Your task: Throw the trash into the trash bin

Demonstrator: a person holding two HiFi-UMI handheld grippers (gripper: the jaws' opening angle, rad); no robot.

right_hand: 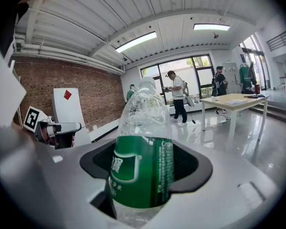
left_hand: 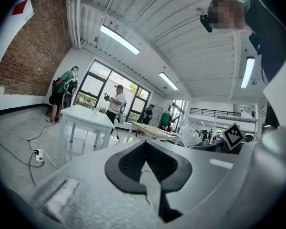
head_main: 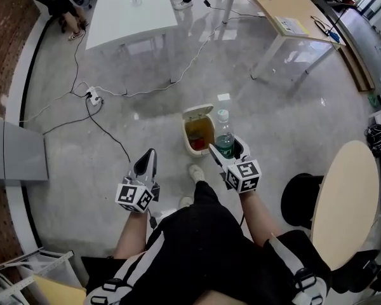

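Two hand-held grippers show in the lower middle of the head view, above my black shorts. The right hand-held gripper (head_main: 227, 150) is pinching a clear plastic bottle (head_main: 223, 135) around its green label, with a jaw pressed against each side. The bottle stands upright, white cap on top, and looks empty through its clear upper part. In the head view it sits just at the right edge of the trash bin (head_main: 186, 134), overlapping that rim in the frame. The bin stands on the grey floor (head_main: 114, 126) at the centre of the frame, its pale lid (head_main: 198, 112) tipped open toward the top, and something red (head_main: 197, 143) lies inside. The left hand-held gripper (head_main: 147, 161) is at the lower left of the bin, well apart from it. Its jaws are pressed together with nothing between them, as its own view shows. A white table (head_main: 130, 11) stands at the upper left and a wooden table (head_main: 286, 8) at the upper right. A power strip (head_main: 94, 96) with trailing cables lies on the floor at the left.
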